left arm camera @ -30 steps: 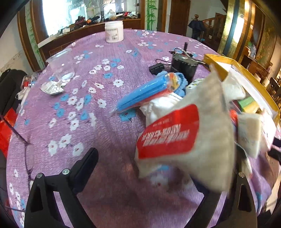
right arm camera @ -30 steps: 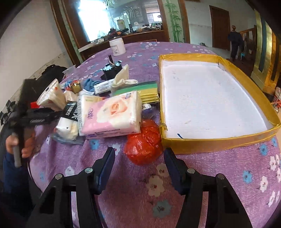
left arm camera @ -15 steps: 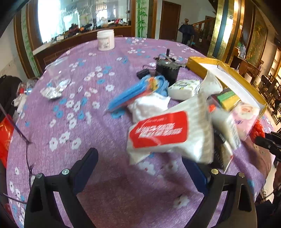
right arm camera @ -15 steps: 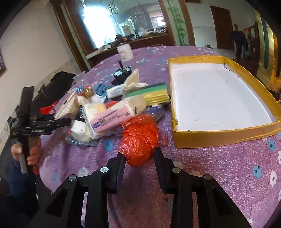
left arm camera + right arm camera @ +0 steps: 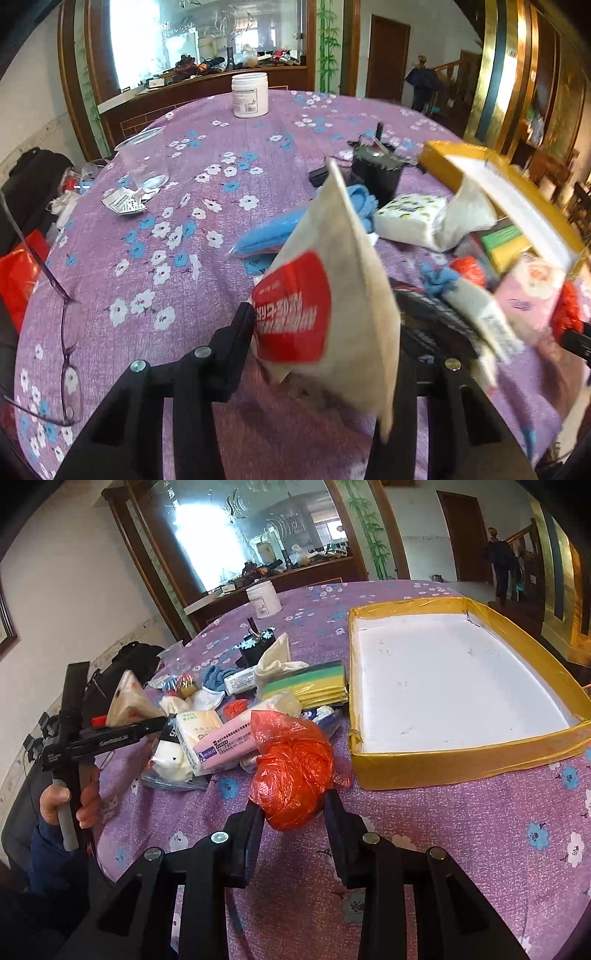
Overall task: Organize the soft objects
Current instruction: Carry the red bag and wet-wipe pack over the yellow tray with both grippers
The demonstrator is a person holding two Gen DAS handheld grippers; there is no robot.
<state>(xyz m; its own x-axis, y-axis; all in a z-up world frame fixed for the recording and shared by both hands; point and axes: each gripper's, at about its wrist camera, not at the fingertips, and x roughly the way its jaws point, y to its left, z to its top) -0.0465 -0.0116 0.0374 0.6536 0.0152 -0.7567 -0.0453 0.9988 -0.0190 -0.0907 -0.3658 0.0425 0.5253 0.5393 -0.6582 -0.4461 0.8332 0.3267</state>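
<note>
**A:** Red bag [image 5: 295,771], a crumpled plastic ball, sits clamped between the black fingers of the right gripper [image 5: 293,812], lifted just clear of the purple flowered cloth [image 5: 461,849] and near the front wall of the yellow tray [image 5: 443,771].

**B:** And the tray?

**A:** Its white floor is bare. It lies to the right of the heap of soft goods.

**B:** What is in the heap?

**A:** A pink tissue pack [image 5: 225,742], a white tissue pack [image 5: 197,731], green-and-yellow sponges [image 5: 314,686], a white sock [image 5: 275,657] and a blue cloth [image 5: 216,674], all crowded together on the cloth left of the tray.

**B:** The other hand?

**A:** The left gripper [image 5: 325,332] has just been closing, and a white packet [image 5: 343,295] with a red label stands between its fingers. The left finger presses on the label; the right finger is hidden behind the packet, so the grasp shows on one side only. The packet is tilted, one corner pointing up, blurred at its edges.

**B:** Seen from the right side too?

**A:** Yes: a hand [image 5: 70,805] in a blue sleeve holds the grey handle, at the far left of the heap.

**B:** Anything else on the table?

**A:** A white jar [image 5: 250,95] at the far edge, a clear cup [image 5: 144,158] lying on its side, and spectacles [image 5: 70,354] at the near left rim.
</note>
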